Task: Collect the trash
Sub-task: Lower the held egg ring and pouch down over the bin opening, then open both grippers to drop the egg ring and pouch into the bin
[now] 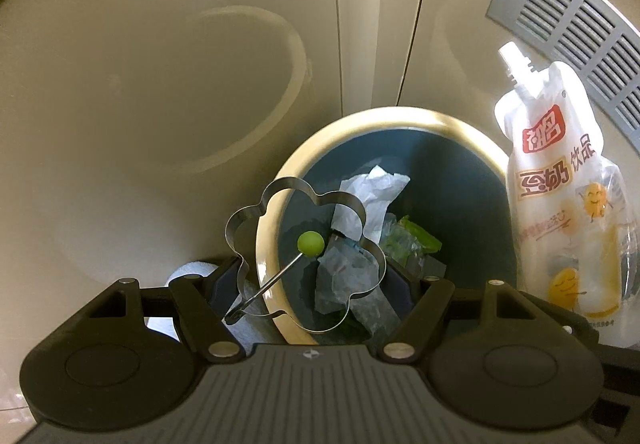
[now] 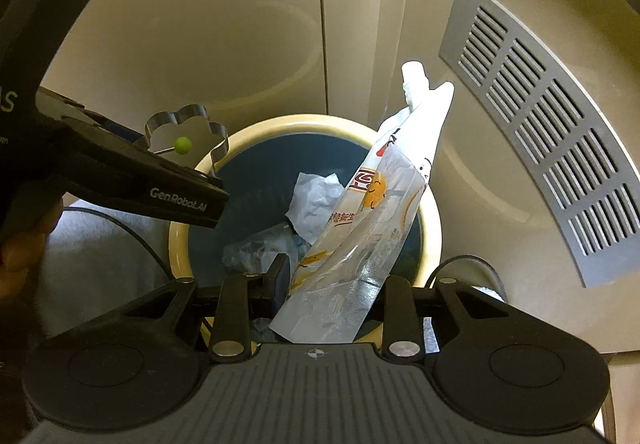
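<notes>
A round bin (image 1: 400,116) with a cream rim and dark blue inside stands against beige cabinet doors. Inside lie crumpled white paper (image 1: 376,184), a green wrapper (image 1: 416,240) and clear plastic. My left gripper (image 1: 312,280) is shut on a flower-shaped metal ring (image 1: 304,196), which has a wire handle ending in a green ball (image 1: 310,243). The ring hangs over the bin's left rim. My right gripper (image 2: 336,284) is shut on the bottom of a white spouted drink pouch (image 2: 376,204), which tilts up over the bin (image 2: 304,124). The pouch (image 1: 560,184) and the ring (image 2: 184,132) also appear in the opposite views.
A grey vent grille (image 2: 560,164) is set in the cabinet panel to the right of the bin. A black cable (image 2: 132,236) runs over a grey surface left of the bin. A person's fingers (image 2: 16,256) hold the left tool at the frame's edge.
</notes>
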The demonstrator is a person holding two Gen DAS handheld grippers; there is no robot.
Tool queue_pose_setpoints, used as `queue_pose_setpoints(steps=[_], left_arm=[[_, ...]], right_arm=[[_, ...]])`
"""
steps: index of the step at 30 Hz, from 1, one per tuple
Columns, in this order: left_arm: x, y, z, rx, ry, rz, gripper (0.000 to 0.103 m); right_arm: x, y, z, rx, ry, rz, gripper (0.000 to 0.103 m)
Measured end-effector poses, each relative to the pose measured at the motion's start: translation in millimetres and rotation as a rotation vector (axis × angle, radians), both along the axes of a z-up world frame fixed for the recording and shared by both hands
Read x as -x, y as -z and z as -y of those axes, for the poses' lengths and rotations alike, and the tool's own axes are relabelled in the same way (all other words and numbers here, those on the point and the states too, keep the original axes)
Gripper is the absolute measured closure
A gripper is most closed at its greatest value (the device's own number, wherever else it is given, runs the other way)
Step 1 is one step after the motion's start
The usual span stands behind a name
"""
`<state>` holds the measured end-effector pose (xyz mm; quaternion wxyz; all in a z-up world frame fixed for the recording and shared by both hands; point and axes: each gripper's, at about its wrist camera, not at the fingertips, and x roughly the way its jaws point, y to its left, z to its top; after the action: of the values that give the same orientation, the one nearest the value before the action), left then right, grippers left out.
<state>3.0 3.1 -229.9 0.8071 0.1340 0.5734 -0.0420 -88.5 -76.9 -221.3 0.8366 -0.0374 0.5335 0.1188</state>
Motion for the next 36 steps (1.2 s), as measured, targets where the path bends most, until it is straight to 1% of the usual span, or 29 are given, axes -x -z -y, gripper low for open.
queue_pose_setpoints(steps=[8,15,36], left_arm=[[-1.1,7.3,1.5,-0.011,0.000,-0.018,0.024],[-1.8,7.5,1.4,-0.011,-0.006,-0.024,0.024],[-11.6,11.4,6.3,-0.016,-0.001,-0.043,0.024]], right_arm=[[-5.3,12.9,-5.1,0.010,-0.003,-0.028,0.071],[-8.6,9.1,-3.9,0.015,-0.009,-0.042,0.071],[-19.2,21.2,-11.6,0.043,-0.037,-0.098,0.071]])
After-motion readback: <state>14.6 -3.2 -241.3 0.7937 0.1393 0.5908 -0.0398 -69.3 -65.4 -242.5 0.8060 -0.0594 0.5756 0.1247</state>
